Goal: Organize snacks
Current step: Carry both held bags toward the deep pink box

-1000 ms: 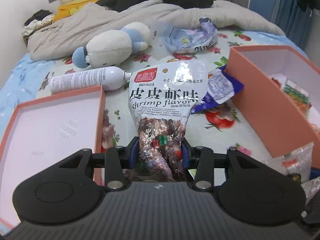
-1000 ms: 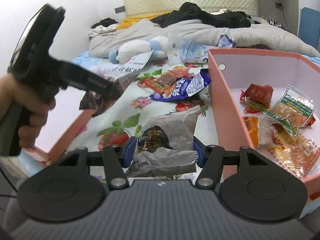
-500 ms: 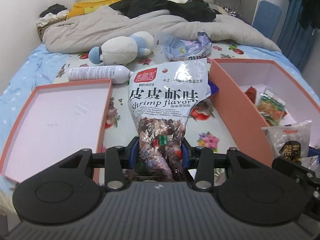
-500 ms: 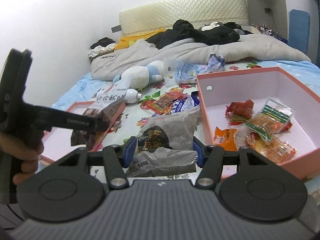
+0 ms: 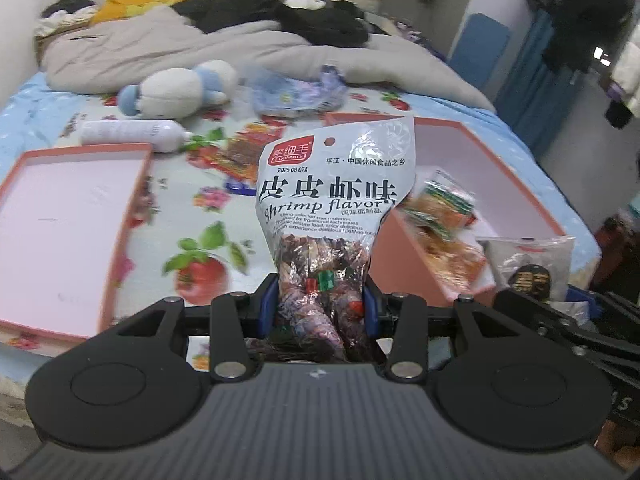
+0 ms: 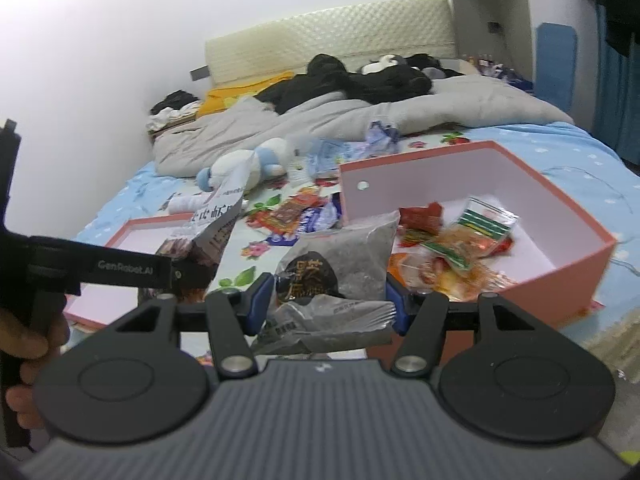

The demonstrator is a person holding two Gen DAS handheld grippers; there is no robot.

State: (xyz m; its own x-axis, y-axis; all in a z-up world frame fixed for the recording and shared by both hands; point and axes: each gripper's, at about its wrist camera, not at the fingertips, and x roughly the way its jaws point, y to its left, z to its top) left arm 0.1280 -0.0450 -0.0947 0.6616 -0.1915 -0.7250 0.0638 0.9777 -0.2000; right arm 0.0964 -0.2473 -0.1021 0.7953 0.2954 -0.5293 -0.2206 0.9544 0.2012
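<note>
My left gripper (image 5: 320,306) is shut on a shrimp flavor snack bag (image 5: 334,196), which stands upright above the bed. My right gripper (image 6: 330,304) is shut on a grey snack packet with a black round label (image 6: 340,264). That packet also shows at the right edge of the left wrist view (image 5: 528,260). The pink box (image 6: 568,220) on the right holds several orange and red snack packs (image 6: 460,248). A person's hand (image 6: 24,340) holds the left gripper (image 6: 192,264) at the left of the right wrist view.
The pink box lid (image 5: 60,216) lies open side up on the left. More snack packets (image 6: 296,212) lie between lid and box. A white bottle (image 5: 132,134), a plush toy (image 5: 176,90), a crumpled blue bag (image 5: 296,92) and a grey quilt (image 5: 248,52) lie farther back.
Both grippers have risen and drawn back from the bed with their bags still held. The box and lid now look lower and smaller. The left view has swung right toward the box.
</note>
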